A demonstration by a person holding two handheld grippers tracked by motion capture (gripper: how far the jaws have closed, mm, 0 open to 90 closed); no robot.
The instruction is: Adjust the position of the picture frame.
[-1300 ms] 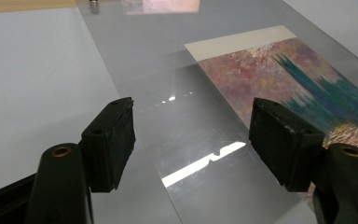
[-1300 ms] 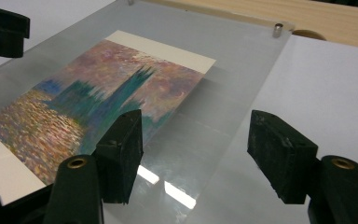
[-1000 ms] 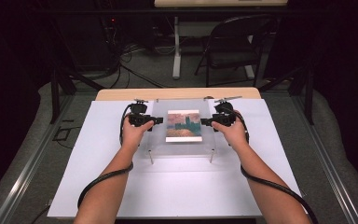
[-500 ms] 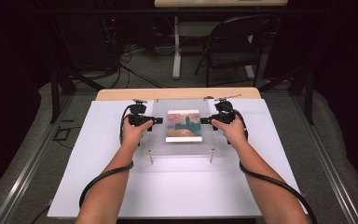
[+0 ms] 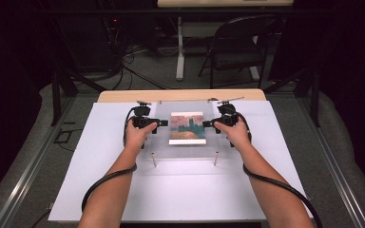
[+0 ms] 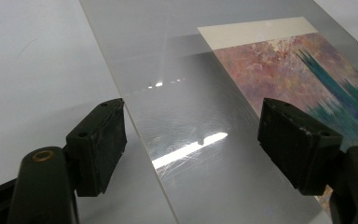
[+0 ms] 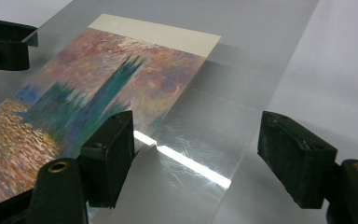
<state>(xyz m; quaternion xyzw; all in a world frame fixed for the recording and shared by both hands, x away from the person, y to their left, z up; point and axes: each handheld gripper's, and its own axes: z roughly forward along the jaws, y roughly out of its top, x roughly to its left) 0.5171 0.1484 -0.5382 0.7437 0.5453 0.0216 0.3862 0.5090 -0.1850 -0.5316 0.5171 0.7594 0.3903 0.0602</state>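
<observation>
My left gripper (image 6: 191,149) and right gripper (image 7: 196,154): jaws wide, straddling clear panel (image 5: 183,152) edges, gripping nothing. Risk: uneven closing tilts panel, print (image 5: 187,128) slides.

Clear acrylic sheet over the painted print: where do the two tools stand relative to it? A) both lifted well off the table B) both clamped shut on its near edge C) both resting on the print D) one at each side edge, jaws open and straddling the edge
D: the left tool and the right tool each have open jaws either side of a side edge of the clear acrylic sheet, flanking the painted print.
</observation>
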